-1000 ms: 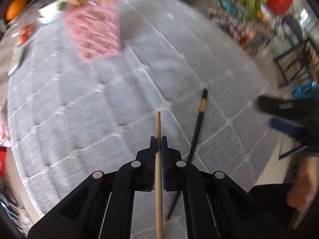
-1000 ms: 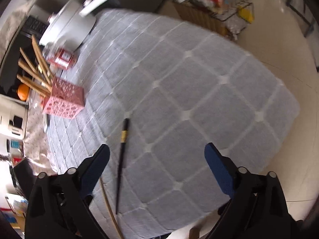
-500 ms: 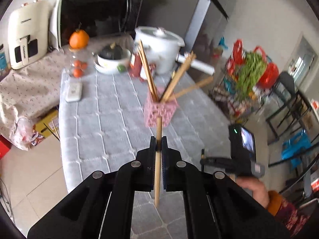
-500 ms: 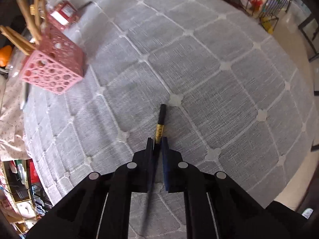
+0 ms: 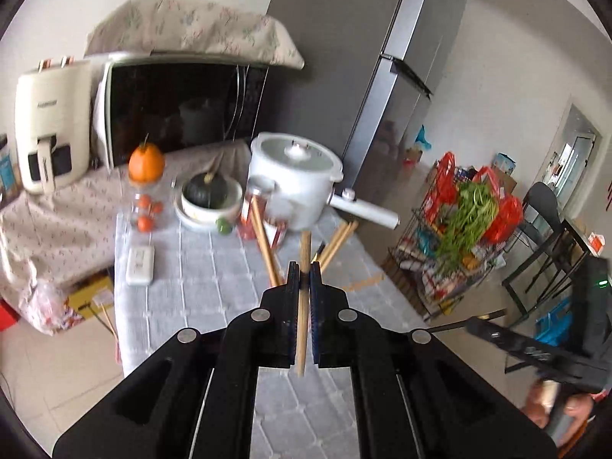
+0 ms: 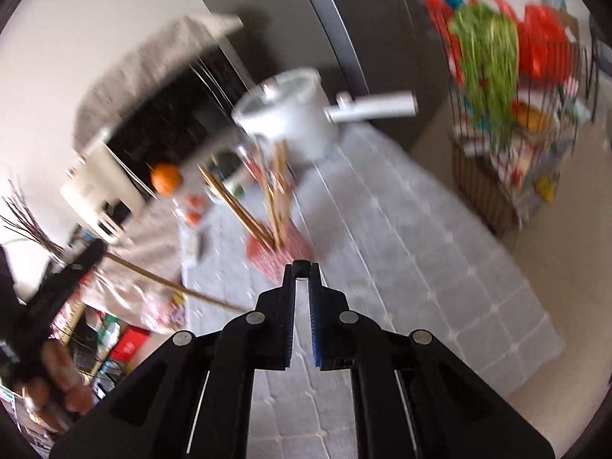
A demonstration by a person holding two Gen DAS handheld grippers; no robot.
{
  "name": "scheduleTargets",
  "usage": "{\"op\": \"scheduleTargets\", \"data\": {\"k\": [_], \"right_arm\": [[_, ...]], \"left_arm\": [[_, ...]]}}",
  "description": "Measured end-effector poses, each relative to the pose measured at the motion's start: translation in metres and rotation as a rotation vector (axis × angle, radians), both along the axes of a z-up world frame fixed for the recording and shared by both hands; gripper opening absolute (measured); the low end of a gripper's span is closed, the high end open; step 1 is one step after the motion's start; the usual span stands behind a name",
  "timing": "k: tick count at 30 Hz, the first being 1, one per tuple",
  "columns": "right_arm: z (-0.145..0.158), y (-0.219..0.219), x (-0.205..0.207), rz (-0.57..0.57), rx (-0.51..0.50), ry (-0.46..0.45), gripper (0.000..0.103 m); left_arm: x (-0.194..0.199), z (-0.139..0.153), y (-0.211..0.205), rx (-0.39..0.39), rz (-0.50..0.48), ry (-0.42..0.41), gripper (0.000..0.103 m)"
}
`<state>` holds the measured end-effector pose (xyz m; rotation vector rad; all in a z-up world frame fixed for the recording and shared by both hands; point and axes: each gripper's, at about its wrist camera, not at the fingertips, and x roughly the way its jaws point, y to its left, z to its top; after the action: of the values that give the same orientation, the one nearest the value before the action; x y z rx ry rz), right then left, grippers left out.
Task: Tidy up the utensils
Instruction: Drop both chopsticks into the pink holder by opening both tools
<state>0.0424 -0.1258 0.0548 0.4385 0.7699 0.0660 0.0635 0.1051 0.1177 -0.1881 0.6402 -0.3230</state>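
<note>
1. Step in hand: transport. Both tools are lifted off the grey quilted bench [image 5: 214, 267], each carrying 1 chopstick toward the pink holder [image 6: 279, 260], which in the right wrist view stands at 12 o'clock, just beyond the fingertips, already stocked with several wooden chopsticks [image 6: 275, 191].

2. Left gripper [image 5: 305, 267]: the fingers are pressed onto a wooden chopstick [image 5: 303, 306], which stands nearly upright in the pinch, its upper end rising toward 12 o'clock and its lower end hanging below the pads. In the left wrist view the holder's body is hidden behind the fingers; only the stored sticks fan out above them, in front of the white pot [image 5: 294, 179].

3. Right gripper [image 6: 302, 271]: the fingers stand almost closed, a narrow gap between the blue pads, with a small dark end caught at the tips. In the left wrist view, at 3 to 4 o'clock, this tool carries a black chopstick [image 5: 447, 327] pointing toward the bench. The frame is motion-blurred, so the grip's firmness cannot be judged.

4. Next move, as a judgement: bring 1 stick over the holder's open top, tip it upright, lower it among the stored sticks, then spread the fingers; the leaning sticks could deflect the entry.
</note>
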Motion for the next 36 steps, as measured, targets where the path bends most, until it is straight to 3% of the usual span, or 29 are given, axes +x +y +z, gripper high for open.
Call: {"op": "scheduleTargets", "data": {"k": [7, 15, 17, 21, 25, 28, 30, 36], "right_arm": [[0.039, -0.003, 0.010, 0.038, 0.003, -0.075, 0.007], [0.039, 0.005, 0.027, 0.080, -0.012, -0.081, 0.007], [0.035, 0.006, 0.034, 0.086, -0.002, -0.066, 0.007], [0.031, 0.012, 0.045, 0.094, -0.002, -0.048, 0.007], [0.033, 0.019, 0.056, 0.094, -0.012, -0.052, 0.007], [0.036, 0.027, 0.069, 0.085, -0.026, -0.062, 0.007], [0.036, 0.032, 0.079, 0.081, -0.035, -0.061, 0.007], [0.014, 0.053, 0.115, 0.063, -0.077, -0.024, 0.007]], "left_arm": [[0.031, 0.018, -0.015, 0.007, 0.015, -0.030, 0.004], [0.077, 0.015, -0.023, 0.012, 0.060, -0.041, 0.005], [0.093, 0.001, -0.025, 0.022, 0.046, 0.006, 0.005], [0.097, -0.023, -0.015, 0.016, 0.082, 0.052, 0.028], [0.082, -0.023, 0.007, -0.029, 0.135, 0.023, 0.030], [0.065, -0.023, 0.026, -0.081, 0.171, 0.013, 0.037], [0.057, -0.028, 0.036, -0.109, 0.188, 0.019, 0.048], [0.052, -0.041, 0.055, -0.140, 0.220, 0.048, 0.050]]}}
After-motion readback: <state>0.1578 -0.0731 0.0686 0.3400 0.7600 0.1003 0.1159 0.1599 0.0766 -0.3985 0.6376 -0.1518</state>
